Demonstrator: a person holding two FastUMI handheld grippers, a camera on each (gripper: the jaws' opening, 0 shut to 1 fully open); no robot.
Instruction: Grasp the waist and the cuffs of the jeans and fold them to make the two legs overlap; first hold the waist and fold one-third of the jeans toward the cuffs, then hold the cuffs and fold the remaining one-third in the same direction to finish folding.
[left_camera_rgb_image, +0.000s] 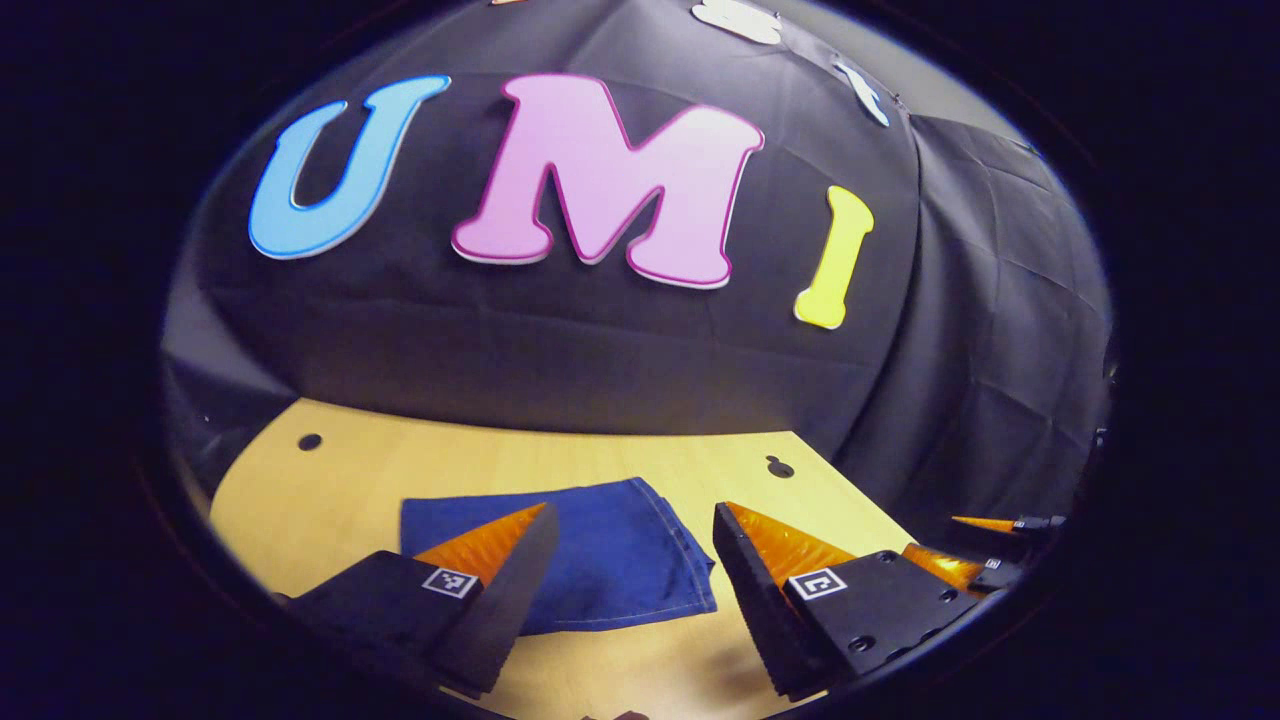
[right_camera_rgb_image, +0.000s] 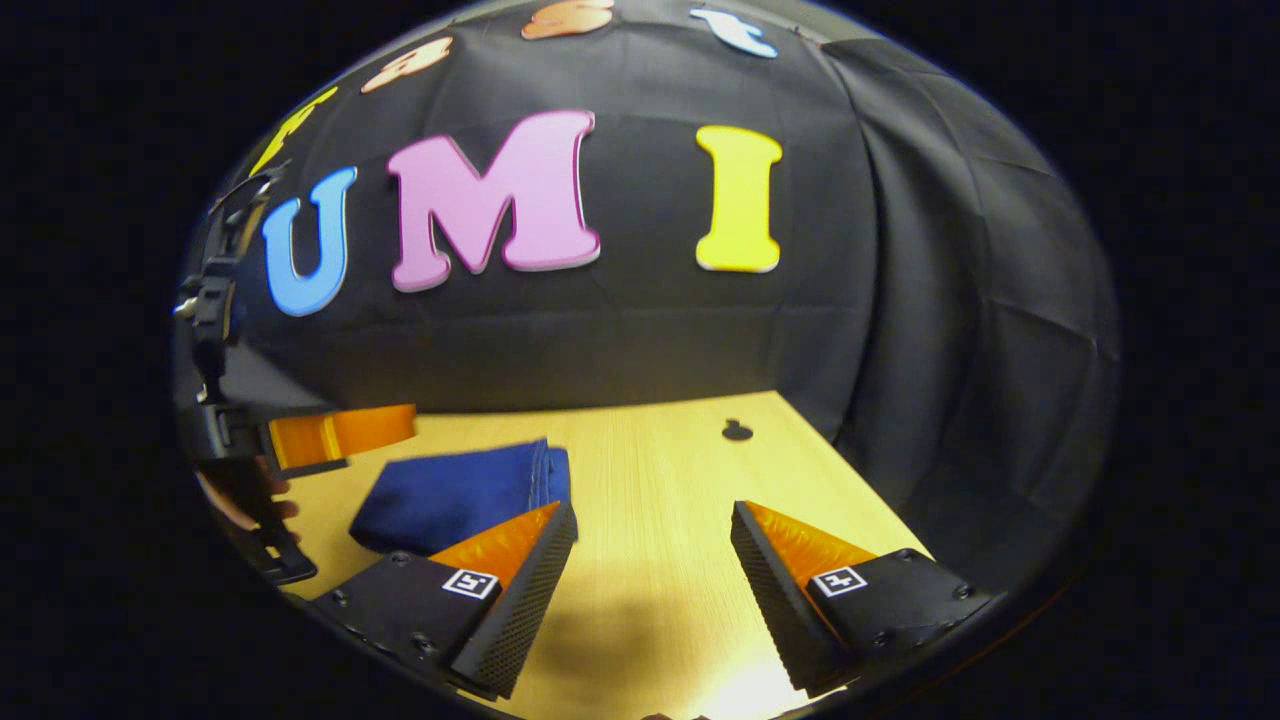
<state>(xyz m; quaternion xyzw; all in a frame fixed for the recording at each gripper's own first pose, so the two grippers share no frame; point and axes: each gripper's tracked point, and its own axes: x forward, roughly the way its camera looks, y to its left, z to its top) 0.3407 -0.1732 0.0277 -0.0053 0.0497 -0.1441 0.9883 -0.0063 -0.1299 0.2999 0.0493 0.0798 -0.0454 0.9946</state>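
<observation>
The dark blue jeans (left_camera_rgb_image: 590, 545) lie folded into a compact rectangle on the wooden table (left_camera_rgb_image: 340, 480). In the left gripper view my left gripper (left_camera_rgb_image: 635, 530) is open, held above the table with the folded jeans just ahead between its fingers, touching nothing. In the right gripper view my right gripper (right_camera_rgb_image: 655, 535) is open over bare table, and the jeans (right_camera_rgb_image: 455, 495) lie to its left. The right gripper (left_camera_rgb_image: 985, 550) shows at the far right of the left gripper view. The left gripper (right_camera_rgb_image: 330, 432) and a hand (right_camera_rgb_image: 240, 500) appear at the left edge of the right gripper view.
Black cloth walls close off the back and right side of the table. Small dark holes (left_camera_rgb_image: 779, 466) (left_camera_rgb_image: 309, 441) mark the tabletop near its far edge. Bare wood (right_camera_rgb_image: 700, 480) stretches to the right of the jeans.
</observation>
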